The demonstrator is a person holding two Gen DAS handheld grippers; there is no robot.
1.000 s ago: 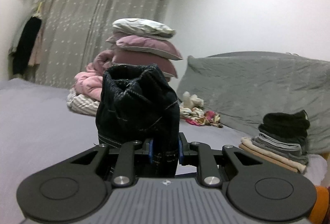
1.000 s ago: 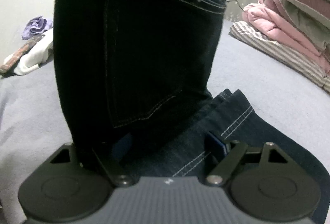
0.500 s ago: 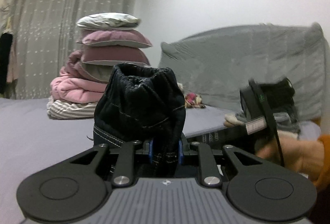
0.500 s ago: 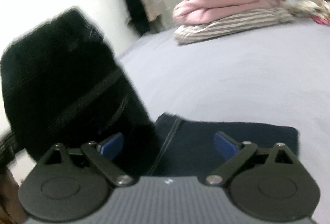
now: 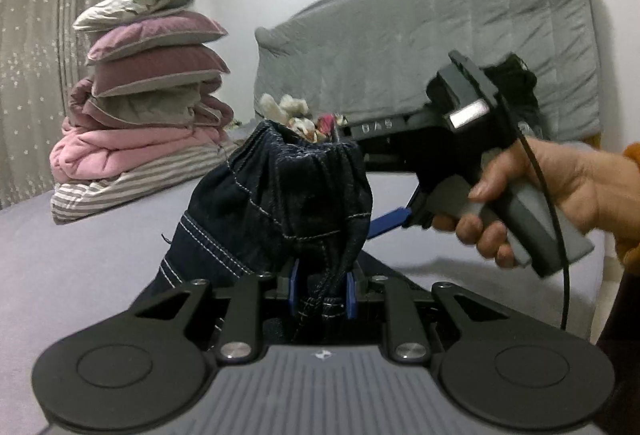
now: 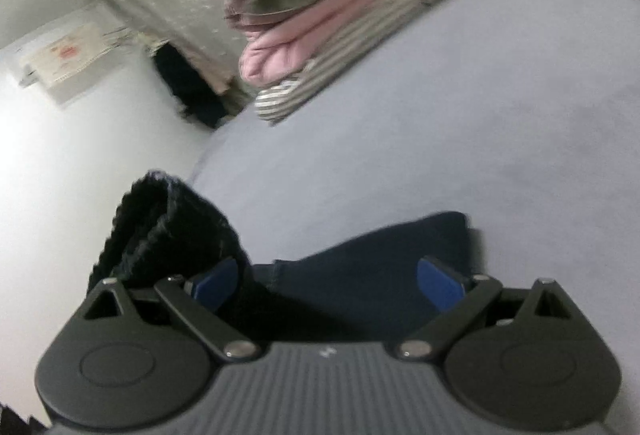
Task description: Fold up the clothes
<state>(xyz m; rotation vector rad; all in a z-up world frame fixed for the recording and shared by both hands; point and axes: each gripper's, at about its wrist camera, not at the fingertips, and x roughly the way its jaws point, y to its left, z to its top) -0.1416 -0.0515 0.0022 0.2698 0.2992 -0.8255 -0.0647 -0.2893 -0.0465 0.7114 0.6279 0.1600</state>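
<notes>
The left gripper is clenching a bunched fold of the jeans, lifting it off the bed for folding; the right gripper is hanging wide open, gripping nothing, beside the denim.

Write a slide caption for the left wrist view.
Left gripper clamps bunched dark jeans above the bed.

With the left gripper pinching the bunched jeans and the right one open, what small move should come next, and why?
Probably close the right gripper on the jeans beside the left gripper. The left is clamped on a gathered bunch, while the right's jaws stand wide over dark denim without pressing it, so the fold lacks a second hold.
</notes>
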